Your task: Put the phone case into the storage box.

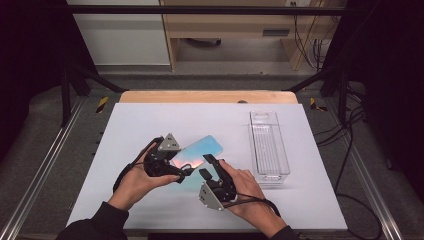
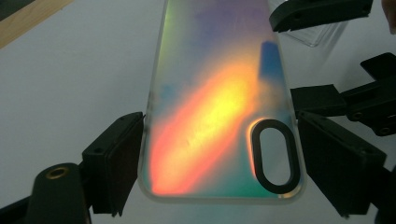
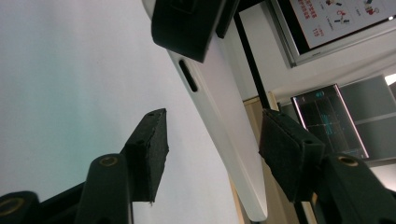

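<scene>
An iridescent phone case (image 1: 202, 149) is held above the white mat, tilted. In the left gripper view the phone case (image 2: 210, 102) glows orange and teal, with a black oval camera cutout (image 2: 273, 156) at its near end. My left gripper (image 2: 219, 163) is shut across the case's width, one pad on each long side. In the high view the left gripper (image 1: 182, 167) sits at the case's near left end. My right gripper (image 3: 215, 154) straddles the case's white edge (image 3: 229, 116) with a gap to its left pad. It stands open (image 1: 207, 167) at the case's near right side.
A clear plastic bin (image 1: 268, 145) stands lengthwise on the right half of the white mat (image 1: 150, 120). The wooden table edge (image 1: 207, 96) runs along the back. Black frame bars and cables flank the table on both sides.
</scene>
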`<act>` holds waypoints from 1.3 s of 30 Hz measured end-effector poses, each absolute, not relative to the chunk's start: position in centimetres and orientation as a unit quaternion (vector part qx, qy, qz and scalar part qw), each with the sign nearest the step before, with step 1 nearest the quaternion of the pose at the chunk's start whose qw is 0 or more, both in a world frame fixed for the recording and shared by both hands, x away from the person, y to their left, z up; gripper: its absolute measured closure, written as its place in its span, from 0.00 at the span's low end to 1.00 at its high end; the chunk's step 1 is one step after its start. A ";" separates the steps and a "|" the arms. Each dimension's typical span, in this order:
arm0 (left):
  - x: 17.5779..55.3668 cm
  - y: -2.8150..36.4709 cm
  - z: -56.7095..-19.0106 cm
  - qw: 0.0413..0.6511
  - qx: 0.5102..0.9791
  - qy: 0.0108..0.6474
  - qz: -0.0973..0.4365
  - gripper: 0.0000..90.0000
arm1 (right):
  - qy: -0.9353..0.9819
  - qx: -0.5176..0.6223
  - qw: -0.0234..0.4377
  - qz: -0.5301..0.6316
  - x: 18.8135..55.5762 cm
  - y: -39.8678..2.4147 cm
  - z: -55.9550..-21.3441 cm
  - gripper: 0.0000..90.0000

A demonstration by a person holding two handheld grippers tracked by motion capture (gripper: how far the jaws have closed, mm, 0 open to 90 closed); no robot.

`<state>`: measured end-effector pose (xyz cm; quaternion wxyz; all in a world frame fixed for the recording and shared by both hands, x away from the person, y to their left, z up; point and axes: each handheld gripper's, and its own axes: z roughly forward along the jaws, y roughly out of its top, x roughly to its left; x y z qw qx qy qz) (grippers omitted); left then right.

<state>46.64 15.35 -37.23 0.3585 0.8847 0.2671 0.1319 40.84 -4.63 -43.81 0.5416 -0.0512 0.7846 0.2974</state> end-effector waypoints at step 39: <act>49.0 15.6 -34.2 0.357 0.885 0.274 0.123 0.19 | 0.752 -0.102 0.597 0.261 42.8 -3.5 -42.2 0.74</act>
